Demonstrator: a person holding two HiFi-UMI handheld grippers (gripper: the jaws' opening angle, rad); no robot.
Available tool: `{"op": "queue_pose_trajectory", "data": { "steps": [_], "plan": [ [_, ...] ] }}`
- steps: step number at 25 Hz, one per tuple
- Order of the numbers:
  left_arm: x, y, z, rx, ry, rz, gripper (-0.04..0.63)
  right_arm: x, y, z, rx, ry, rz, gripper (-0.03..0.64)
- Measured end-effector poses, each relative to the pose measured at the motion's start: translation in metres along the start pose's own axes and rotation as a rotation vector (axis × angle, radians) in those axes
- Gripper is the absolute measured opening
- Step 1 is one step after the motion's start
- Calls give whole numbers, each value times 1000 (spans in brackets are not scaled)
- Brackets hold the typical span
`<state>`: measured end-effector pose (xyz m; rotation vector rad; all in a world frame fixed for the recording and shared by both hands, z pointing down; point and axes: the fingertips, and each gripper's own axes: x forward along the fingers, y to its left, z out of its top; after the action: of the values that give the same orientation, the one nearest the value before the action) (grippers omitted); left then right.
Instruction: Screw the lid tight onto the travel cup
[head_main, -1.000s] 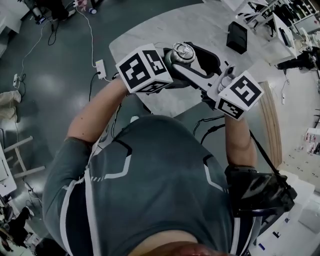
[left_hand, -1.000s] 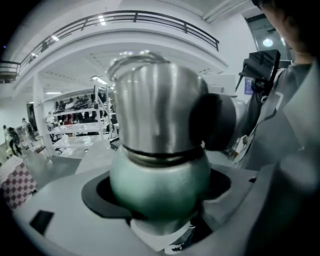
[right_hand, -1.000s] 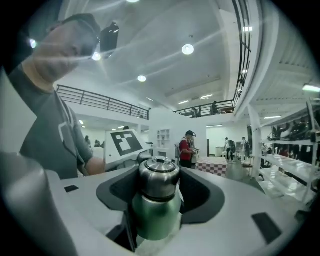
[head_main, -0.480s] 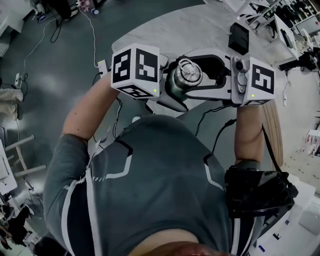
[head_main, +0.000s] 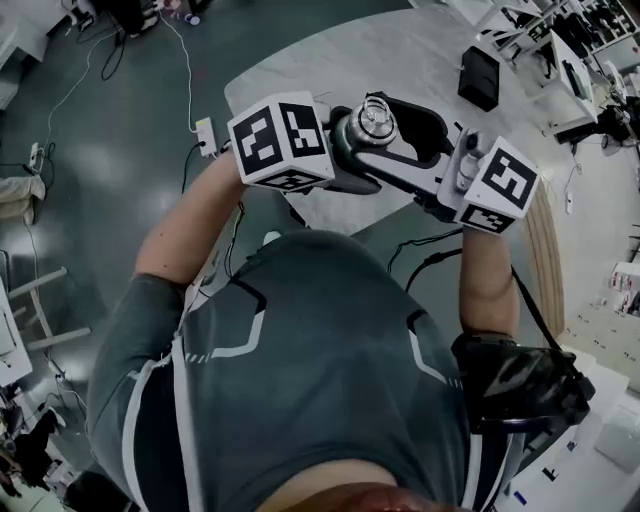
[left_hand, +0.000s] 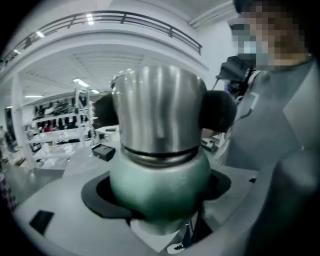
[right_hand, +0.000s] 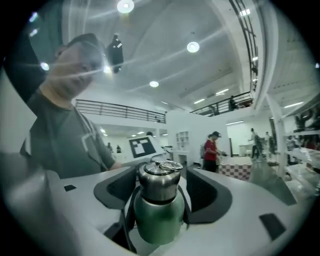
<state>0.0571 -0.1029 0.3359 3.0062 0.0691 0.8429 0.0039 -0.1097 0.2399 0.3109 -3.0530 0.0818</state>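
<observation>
Jaws of right gripper (right_hand: 162, 192) closing, gaps flanking lid (right_hand: 159, 179); left gripper (left_hand: 157, 192) clamps cup (left_hand: 160, 172).

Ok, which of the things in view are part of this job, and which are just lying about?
In the job: green travel cup, its steel lid.
Lying about: black box on the table, white power strip on the floor.
</observation>
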Motion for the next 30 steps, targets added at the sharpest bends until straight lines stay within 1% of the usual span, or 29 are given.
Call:
{"op": "queue_pose_trajectory", "data": {
  "steps": [1,3,5,8,9,10,11,12,13,14,15,17,18,19,20,21,22,23,24,26,27,28,30],
  "plan": [
    [-3,-12,6,35,-21,-63,399,-4,9,6,-11,-19,82,316],
    [-9,-33,16,84,-54,-168,399,-12,24,19,-26,-60,216,318],
    [-12,-48,24,105,-77,-241,399,-15,32,25,-44,-74,295,318],
    [-10,-61,29,121,-80,-306,399,-14,45,25,-57,-43,395,318],
    [-8,-62,29,124,-77,-312,399,-13,49,25,-66,-39,425,316],
    [-6,-60,30,123,-74,-307,399,-13,49,24,-75,-35,437,314],
    [-3,-56,31,116,-73,-291,399,-12,47,24,-74,-30,425,287],
    [-1,-50,31,100,-72,-259,399,-11,41,22,-62,-23,391,285],
    [1,-40,29,73,-64,-206,399,-10,33,19,-47,-14,333,282],
    [3,-27,24,42,-45,-130,399,-8,22,15,-34,2,250,279],
    [4,-11,15,12,-9,-36,399,-4,10,7,-24,23,145,278],
    [6,21,-10,-32,86,152,399,3,-15,-11,4,61,-77,278],
    [7,31,-20,-47,123,207,399,5,-23,-20,18,72,-156,278],
    [9,35,-27,-58,138,223,399,7,-27,-25,24,77,-194,278],
    [11,33,-28,-62,129,205,399,7,-26,-28,20,80,-188,278],
    [12,27,-24,-56,104,163,399,6,-20,-27,11,80,-142,279],
    [13,17,-19,-38,71,105,399,4,-11,-24,-1,77,-66,284],
    [11,5,-13,-13,39,38,399,1,0,-20,-10,69,25,314],
    [8,-8,-7,16,7,-35,399,-3,11,-14,-15,53,117,324],
    [1,-36,4,69,-50,-177,399,-12,31,-2,-21,5,274,324],
    [-2,-48,8,90,-71,-239,399,-14,38,4,-26,-17,332,324],
    [-5,-58,11,110,-83,-289,399,-15,44,8,-31,-29,378,324],
    [-8,-71,14,146,-79,-353,399,-13,53,11,-46,-14,441,322]
  ]
}}
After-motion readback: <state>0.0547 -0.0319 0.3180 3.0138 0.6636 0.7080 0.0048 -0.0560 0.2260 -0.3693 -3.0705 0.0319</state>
